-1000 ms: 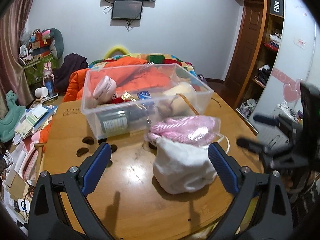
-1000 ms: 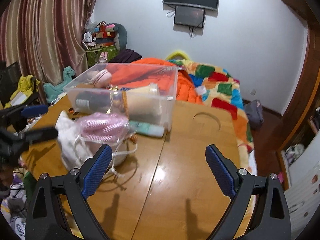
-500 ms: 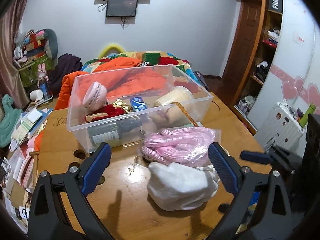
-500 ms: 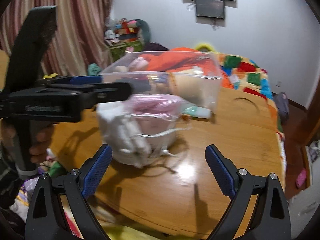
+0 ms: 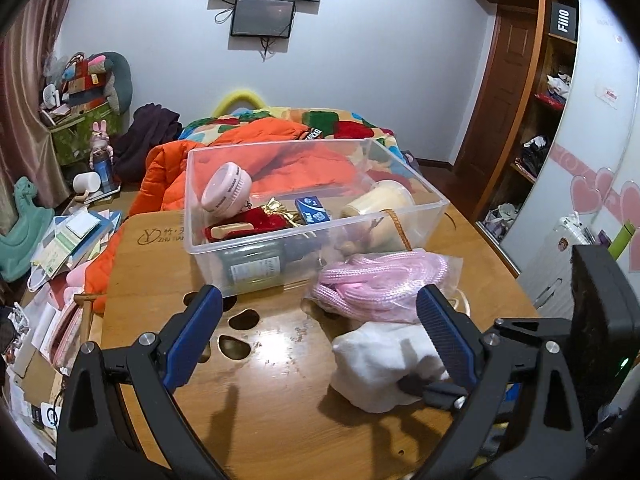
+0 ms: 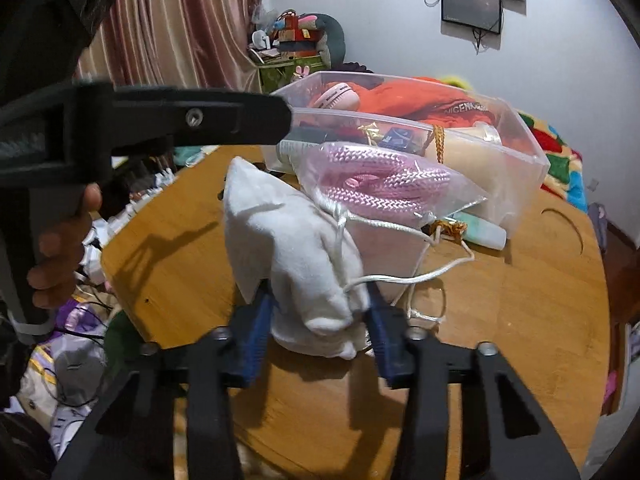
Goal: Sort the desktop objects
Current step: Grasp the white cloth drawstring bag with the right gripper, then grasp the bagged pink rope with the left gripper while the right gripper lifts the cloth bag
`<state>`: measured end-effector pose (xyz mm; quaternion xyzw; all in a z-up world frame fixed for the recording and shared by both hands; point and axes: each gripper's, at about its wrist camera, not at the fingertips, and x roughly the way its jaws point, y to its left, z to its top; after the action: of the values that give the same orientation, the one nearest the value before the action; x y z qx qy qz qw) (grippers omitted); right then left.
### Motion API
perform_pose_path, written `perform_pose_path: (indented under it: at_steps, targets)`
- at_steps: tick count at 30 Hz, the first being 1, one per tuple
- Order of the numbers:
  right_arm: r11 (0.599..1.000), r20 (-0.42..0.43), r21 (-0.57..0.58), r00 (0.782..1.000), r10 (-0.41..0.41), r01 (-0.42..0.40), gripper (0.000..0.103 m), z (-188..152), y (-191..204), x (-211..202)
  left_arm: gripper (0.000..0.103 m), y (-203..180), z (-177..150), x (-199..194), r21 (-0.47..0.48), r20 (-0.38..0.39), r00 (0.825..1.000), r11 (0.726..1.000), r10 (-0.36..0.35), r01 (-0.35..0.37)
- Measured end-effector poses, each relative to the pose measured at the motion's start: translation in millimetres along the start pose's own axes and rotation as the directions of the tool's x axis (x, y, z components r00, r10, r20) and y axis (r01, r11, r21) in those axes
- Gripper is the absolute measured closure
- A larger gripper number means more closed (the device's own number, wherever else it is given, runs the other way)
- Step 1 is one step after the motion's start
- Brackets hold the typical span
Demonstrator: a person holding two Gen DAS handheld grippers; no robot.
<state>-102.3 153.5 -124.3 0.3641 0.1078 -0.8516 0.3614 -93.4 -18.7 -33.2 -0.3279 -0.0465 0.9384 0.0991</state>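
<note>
Sorting is partly done: the clear plastic bin (image 5: pixel 316 216) at the desk's far edge already holds a pink round case, a blue box, a bottle and a cream cup. Left outside: the white drawstring pouch (image 6: pixel 296 248), the bagged pink rope (image 6: pixel 384 184) lying on it, and a pale green tube (image 6: pixel 480 232) beside the bin.

The right gripper (image 6: pixel 320 320) is closed onto the pouch's near end. The left gripper (image 5: pixel 316 332) hangs wide open, holding nothing.

The desk (image 5: pixel 260 400) is bare along its near edge and right side, giving room to lift.
</note>
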Motion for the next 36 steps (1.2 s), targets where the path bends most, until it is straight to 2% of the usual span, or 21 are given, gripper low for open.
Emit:
perform_pose_path:
  at_steps: [3,11,22,28,32,36]
  targets:
    - [1.0,0.004,0.007,1.0,0.004,-0.004,0.079,0.0,-5.2,-6.5,0.005,1.6,-3.2,1.8,-0.006,-0.008,1.0,1.0,-0.004,0.004]
    - [0.998,0.032,0.067,0.999,-0.008,0.006,0.082,0.0,-29.8,-30.2,0.005,-2.2,-11.9,2.5,0.009,-0.026,0.999,1.0,-0.026,0.026]
    - [0.992,0.084,0.103,0.993,-0.083,0.074,0.084,7.8,-52.3,-56.6,0.005,-12.0,-24.8,25.4,0.079,-0.086,0.996,0.996,-0.023,0.029]
    - [0.989,0.068,0.112,0.992,-0.103,0.095,0.084,7.6,-65.4,-55.4,0.005,-23.1,-26.6,48.7,0.137,-0.113,0.994,0.991,0.01,0.005]
    - [0.987,0.033,0.132,0.995,-0.095,0.089,0.083,2.6,-76.0,-47.9,0.005,-32.9,-23.1,57.5,0.167,-0.114,0.993,0.986,0.007,0.012]
    - [0.983,0.015,0.161,0.996,-0.089,0.086,0.079,-2.6,-84.7,-50.1,0.005,-46.1,-20.3,61.4,0.219,-0.104,0.995,0.976,0.008,0.015]
